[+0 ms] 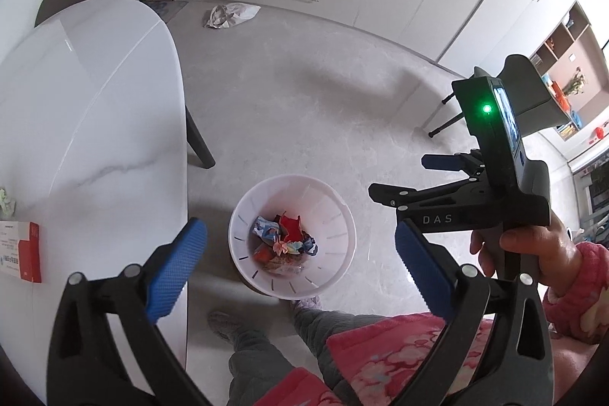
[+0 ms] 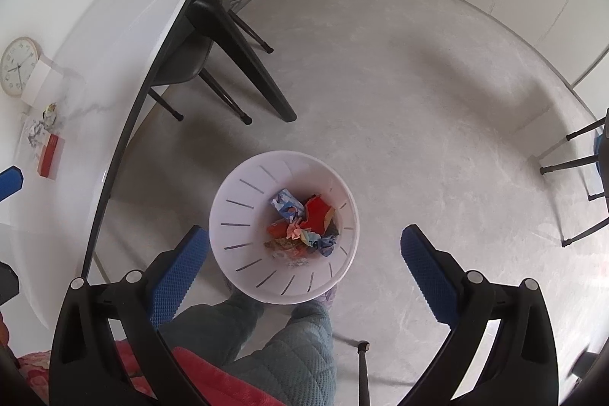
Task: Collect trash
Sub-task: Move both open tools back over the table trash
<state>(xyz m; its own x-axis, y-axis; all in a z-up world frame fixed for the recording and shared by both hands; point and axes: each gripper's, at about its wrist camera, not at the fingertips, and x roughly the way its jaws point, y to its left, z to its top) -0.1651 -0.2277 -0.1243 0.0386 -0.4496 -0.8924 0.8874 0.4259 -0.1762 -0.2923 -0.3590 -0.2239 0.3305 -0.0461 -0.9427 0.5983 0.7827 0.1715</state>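
Print on the red-and-white box is illegible; the desk is cut off at the frame edge.

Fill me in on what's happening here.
A person is collecting trash with a claw in each hand. Both the left claw and the right claw hang open and empty above a white wastebasket on the floor, which already holds crumpled wrappers. On the white table beside it, a red-and-white box and some crumpled scraps remain.
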